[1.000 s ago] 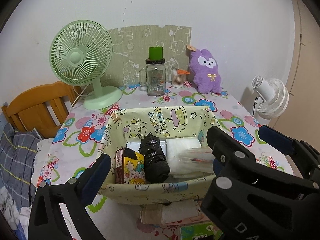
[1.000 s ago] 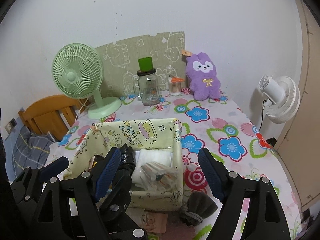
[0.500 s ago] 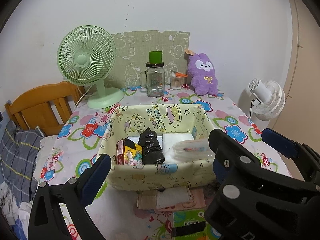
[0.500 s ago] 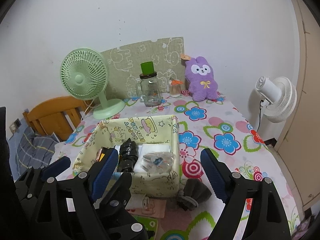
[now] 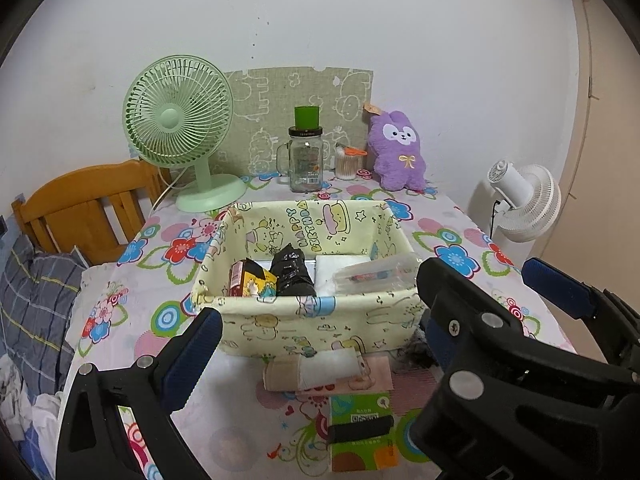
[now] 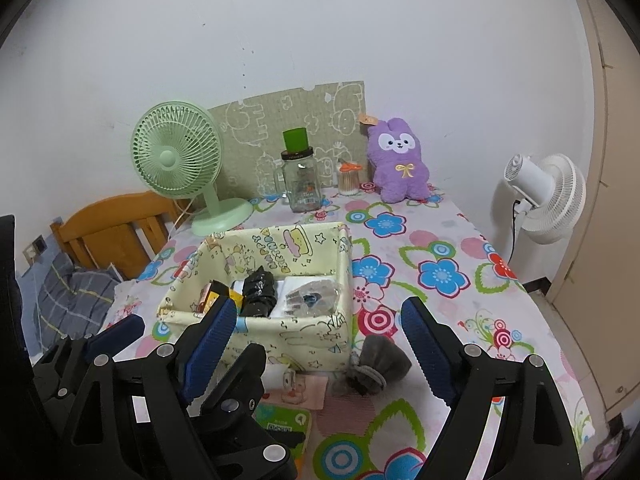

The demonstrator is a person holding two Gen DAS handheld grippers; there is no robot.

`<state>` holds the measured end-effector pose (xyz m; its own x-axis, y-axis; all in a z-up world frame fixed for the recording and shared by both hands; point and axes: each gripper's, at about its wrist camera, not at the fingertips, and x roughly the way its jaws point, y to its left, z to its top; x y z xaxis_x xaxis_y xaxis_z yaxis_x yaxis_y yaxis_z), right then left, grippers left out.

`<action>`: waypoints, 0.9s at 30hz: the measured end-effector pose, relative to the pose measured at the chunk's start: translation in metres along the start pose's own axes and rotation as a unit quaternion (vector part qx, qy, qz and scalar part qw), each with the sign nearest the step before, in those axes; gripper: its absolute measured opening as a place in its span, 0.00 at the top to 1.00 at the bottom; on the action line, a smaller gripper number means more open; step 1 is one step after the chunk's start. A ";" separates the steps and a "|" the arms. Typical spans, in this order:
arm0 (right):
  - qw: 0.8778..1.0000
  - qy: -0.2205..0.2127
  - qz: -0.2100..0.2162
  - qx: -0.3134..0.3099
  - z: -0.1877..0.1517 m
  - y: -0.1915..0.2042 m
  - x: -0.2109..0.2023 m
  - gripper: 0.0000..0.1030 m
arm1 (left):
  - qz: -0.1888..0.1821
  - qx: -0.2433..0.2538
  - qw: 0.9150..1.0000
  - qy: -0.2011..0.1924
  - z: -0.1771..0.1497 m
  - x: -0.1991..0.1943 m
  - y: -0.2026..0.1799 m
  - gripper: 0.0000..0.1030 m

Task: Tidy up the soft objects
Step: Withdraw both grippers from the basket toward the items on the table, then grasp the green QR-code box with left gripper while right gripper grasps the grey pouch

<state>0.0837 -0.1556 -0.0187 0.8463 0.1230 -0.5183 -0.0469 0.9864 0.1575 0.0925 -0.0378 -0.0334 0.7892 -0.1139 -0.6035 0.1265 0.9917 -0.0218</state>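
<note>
Floral desk [image 6: 440,248] carries the bin [image 5: 304,320], already holding a black roll [image 5: 291,271] and packets. Outside, touching its front: folded cloth [image 5: 320,370], grey pouch [image 6: 372,366]. Both left tongs [image 5: 316,344] and right tongs [image 6: 316,350] gape, holding nothing; sorting looks partly done.

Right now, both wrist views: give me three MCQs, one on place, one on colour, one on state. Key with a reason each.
1. The grey pouch lies:
A. inside the basket
B. on the cloth outside the fabric basket
C. beside the desk fan

2. The plush toy is:
A. purple
B. yellow
C. white

3. The right gripper is:
A. shut on the pouch
B. shut, empty
C. open, empty

Key: B, it rests at the basket's near right corner; A, purple fur against the wall; C, blue pads stand apart with nothing between them.
</note>
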 end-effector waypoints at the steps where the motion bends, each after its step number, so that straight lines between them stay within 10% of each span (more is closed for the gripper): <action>1: 1.000 0.000 0.000 0.000 -0.002 0.000 -0.002 0.16 | 0.000 -0.001 1.000 0.000 -0.001 -0.001 0.000 0.00; 27: 1.000 0.027 -0.005 0.003 -0.054 -0.015 0.001 0.16 | -0.004 -0.004 1.000 0.027 -0.052 0.010 -0.012 0.00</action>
<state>0.0569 -0.1649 -0.0670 0.8171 0.1194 -0.5640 -0.0353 0.9868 0.1578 0.0677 -0.0482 -0.0802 0.7542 -0.1186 -0.6459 0.1270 0.9913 -0.0337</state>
